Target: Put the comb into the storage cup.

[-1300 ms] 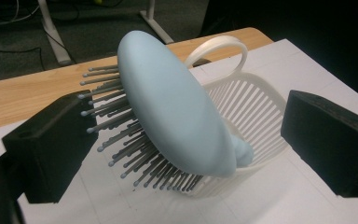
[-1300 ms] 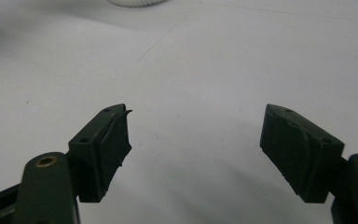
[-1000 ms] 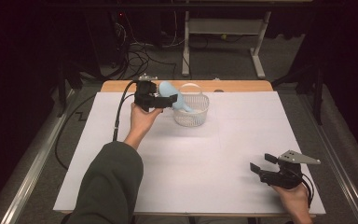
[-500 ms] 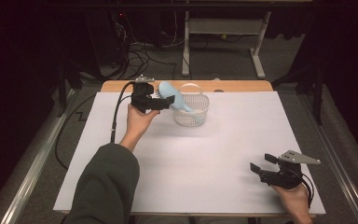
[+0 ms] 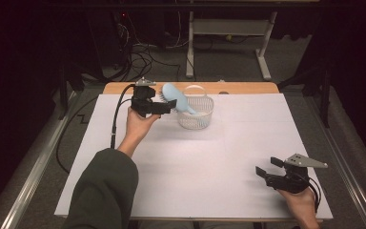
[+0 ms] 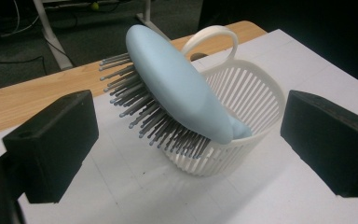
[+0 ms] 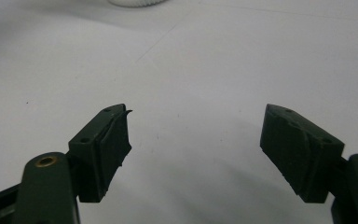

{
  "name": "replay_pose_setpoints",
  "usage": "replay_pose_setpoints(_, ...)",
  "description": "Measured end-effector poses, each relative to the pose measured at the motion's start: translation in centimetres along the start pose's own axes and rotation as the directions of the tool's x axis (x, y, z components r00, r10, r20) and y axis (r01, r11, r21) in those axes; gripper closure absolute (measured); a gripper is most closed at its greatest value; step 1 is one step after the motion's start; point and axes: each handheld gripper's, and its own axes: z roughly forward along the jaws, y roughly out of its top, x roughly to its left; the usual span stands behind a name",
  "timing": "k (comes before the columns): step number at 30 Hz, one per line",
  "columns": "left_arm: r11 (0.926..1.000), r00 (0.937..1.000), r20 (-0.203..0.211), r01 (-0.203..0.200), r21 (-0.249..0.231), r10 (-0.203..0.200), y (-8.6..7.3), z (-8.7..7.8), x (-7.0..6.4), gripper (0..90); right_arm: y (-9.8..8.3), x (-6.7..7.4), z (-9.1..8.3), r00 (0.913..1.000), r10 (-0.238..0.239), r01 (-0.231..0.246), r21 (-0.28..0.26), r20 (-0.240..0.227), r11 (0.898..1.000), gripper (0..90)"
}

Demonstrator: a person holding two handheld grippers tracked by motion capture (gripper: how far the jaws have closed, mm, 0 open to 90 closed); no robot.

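A light blue hairbrush leans handle-down in a small white slatted basket. Its head sticks out over the basket's left rim with the bristles facing down. My left gripper is open just left of the basket, its jaws wide apart on either side of the brush head and not touching it. Near the table's front right corner my right gripper is open over bare white sheet, with nothing between its jaws.
A white sheet covers the table, and a strip of wooden tabletop shows along the far edge behind the basket. Cables and a desk frame stand on the floor beyond. The basket's base shows far ahead in the right gripper view.
My left gripper has drawn back slightly to the left and toward me. The brush stays leaning in the basket. The right gripper has not moved.
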Motion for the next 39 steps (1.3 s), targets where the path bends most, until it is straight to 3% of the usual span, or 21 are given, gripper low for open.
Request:
replay_pose_setpoints(11,0.9997,0.9997,0.003,-0.024,-0.008,0.024,-0.3,-0.7,-0.4,3.4,0.0,0.0,0.0,1.0,0.002,-0.002,0.002,0.0,1.0,24.2)
replay_pose_setpoints(39,0.9997,0.9998,0.019,-0.01,-0.021,0.01,-1.7,-2.5,0.3,3.4,0.0,0.1,0.1,1.0,0.001,-0.001,0.004,0.001,1.0,24.2)
